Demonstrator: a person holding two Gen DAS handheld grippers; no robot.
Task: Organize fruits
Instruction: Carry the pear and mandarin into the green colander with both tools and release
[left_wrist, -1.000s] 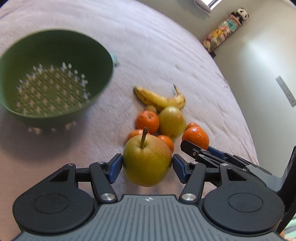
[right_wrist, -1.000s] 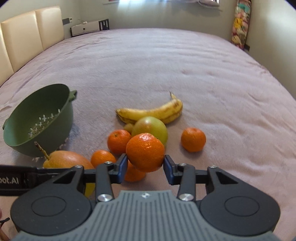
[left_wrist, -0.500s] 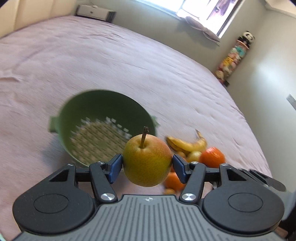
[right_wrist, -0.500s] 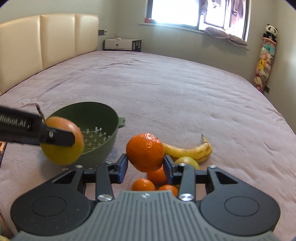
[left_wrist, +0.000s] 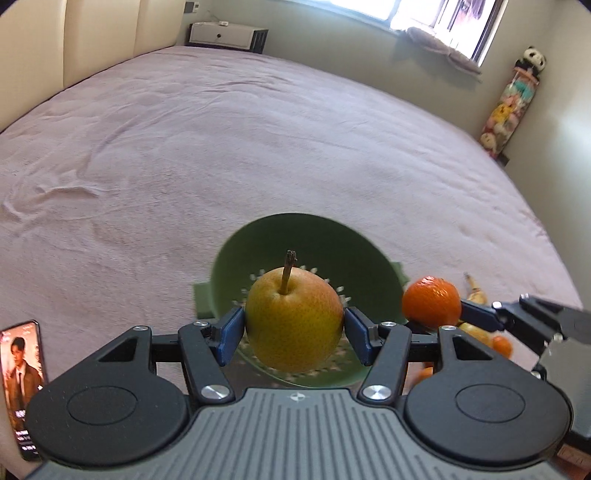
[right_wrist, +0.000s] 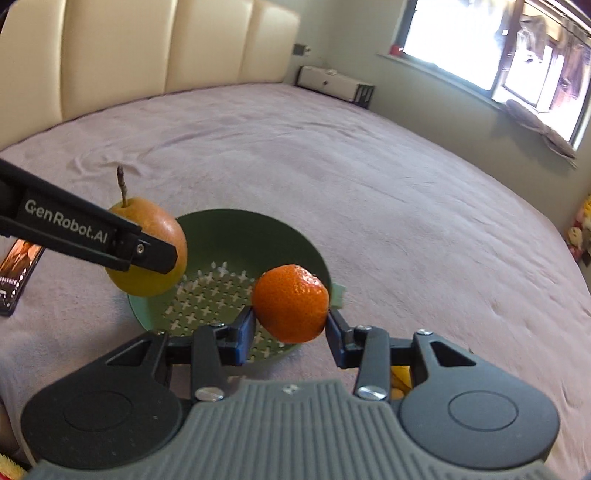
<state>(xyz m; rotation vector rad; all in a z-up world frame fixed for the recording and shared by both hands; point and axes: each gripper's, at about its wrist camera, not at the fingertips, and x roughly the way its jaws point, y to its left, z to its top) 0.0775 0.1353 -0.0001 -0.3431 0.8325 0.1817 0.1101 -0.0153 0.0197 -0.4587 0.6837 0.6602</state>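
Both loaded grippers have travelled from the fruit pile to the green colander, which a second ago lay off to the side and now sits directly beneath them. Judgement: the carry is nearly done and release into the colander is the step due. The colander rests empty on the bed.

The left gripper pinches a pear, stem upward, over the colander's near left rim. The right gripper pinches a mandarin over the right half of the bowl. The two fruits hang apart.

The remaining fruit, a banana and several mandarins, lies on the bed to the right of the colander, mostly hidden.

The bed wears a mauve cover, lightly creased. A cream padded headboard, a bright window and a phone on the cover complete the room.
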